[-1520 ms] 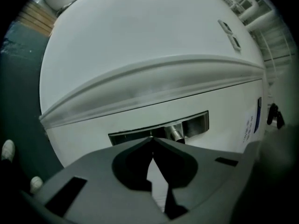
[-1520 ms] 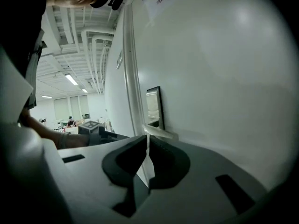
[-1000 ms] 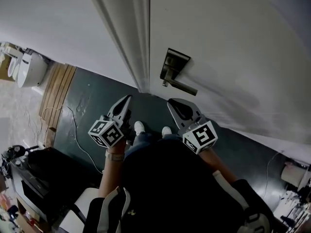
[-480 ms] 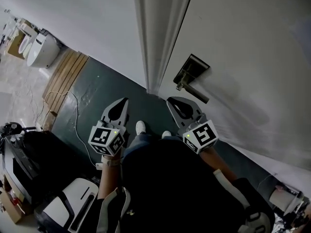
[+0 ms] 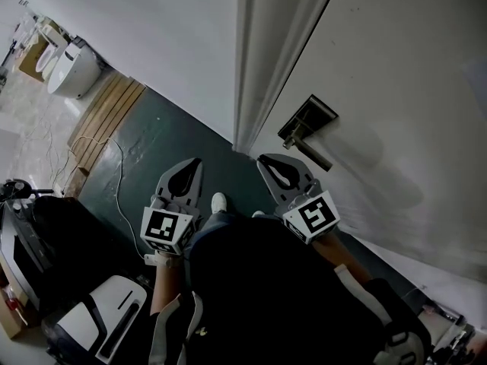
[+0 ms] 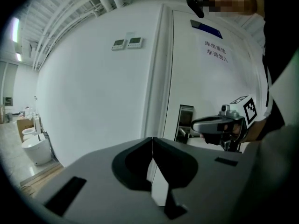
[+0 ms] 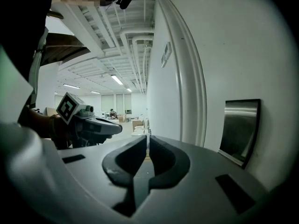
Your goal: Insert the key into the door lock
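Overhead, the white door [image 5: 396, 67] fills the right of the head view, shut against its frame [image 5: 255, 59], with dark green floor [image 5: 152, 139] below. On the door sits the metal lock plate [image 5: 310, 120] with its lever handle [image 5: 313, 154]; no keyhole can be made out on it from here. The key itself shows in no view, so the task looks barely begun. Judging by what a door key usually is, it should be light, stiff and rather slick, best pinched flat across its broad head so the blade stays free to line up with the rigid, fixed lock. The right gripper [image 5: 268, 162] hangs just below the lever, near it but not touching, its jaws pressed together with only a hairline between them and nothing seen there. The left gripper [image 5: 194, 164] is held beside it, farther from the plate, pointed at the frame, its jaws likewise closed tip to tip on nothing visible.
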A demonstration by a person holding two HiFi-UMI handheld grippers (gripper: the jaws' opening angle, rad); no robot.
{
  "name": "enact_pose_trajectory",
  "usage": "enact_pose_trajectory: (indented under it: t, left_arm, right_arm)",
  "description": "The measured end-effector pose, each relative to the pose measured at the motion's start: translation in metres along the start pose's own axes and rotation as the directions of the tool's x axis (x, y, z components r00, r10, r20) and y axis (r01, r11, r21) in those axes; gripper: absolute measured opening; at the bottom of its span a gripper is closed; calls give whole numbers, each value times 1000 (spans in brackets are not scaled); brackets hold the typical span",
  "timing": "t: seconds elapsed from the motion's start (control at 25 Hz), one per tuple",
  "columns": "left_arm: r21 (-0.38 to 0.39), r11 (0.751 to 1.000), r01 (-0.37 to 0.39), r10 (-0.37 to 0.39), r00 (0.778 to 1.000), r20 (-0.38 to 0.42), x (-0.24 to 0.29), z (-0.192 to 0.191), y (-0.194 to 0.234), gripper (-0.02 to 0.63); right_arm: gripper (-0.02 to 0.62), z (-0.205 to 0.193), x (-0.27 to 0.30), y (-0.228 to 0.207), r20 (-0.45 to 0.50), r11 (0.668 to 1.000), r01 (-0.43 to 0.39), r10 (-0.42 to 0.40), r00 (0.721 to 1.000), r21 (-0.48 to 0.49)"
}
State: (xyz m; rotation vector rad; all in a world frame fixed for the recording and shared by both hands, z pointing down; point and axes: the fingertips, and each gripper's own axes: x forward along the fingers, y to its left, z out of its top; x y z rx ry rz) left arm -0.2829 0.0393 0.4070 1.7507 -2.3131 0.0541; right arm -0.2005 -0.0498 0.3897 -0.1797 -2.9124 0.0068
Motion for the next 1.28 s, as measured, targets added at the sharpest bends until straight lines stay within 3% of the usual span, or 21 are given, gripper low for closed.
enact_pose_trajectory:
  t: [0.52,0.8,1.28]
  left_arm:
    - [-51,998,35,-32,998,60,-4,9,11,9]
    - [-31,996,87,-86,995,46,-2,10,6,10]
    - [-25,995,92,-91,994,55,3,7,11,9]
  right_arm:
    - [29,0,11,8,-24,1000,-1,0,1000,-21]
    - [29,-3,13,8,-39,1000,16,-16,999,-11]
    - [29,-6,13,6,-35,999,32,-32,999,-2]
